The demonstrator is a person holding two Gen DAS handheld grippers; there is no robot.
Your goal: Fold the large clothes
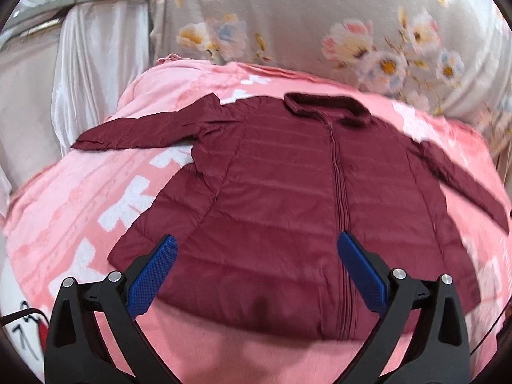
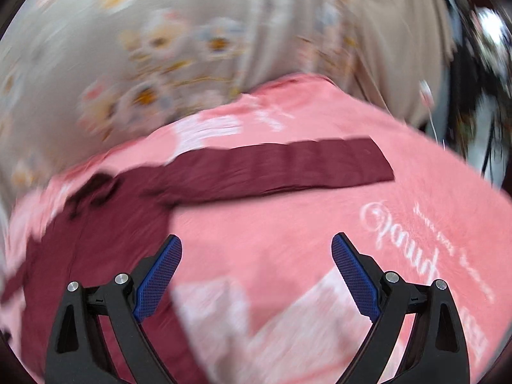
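Left gripper (image 1: pixel 256 246) agape above zipped maroon jacket (image 1: pixel 272 192); blanket script unreadable.

Lay spread flat across the pink blanket (image 1: pixel 96 192), the maroon jacket (image 1: pixel 288 192), sleeves out toward 9 and 3 o'clock, with open blanket at 6 o'clock under the wide-parted left gripper (image 1: pixel 256 249). Blocked at 12 o'clock by the bulky floral bedding (image 1: pixel 320 16) rising just behind the collar, and at 10 o'clock by a satin drape (image 1: pixel 96 64). Hung over bare blanket, the spread right gripper (image 2: pixel 256 246), sleeve (image 2: pixel 288 166) crossing ahead at 12 o'clock.
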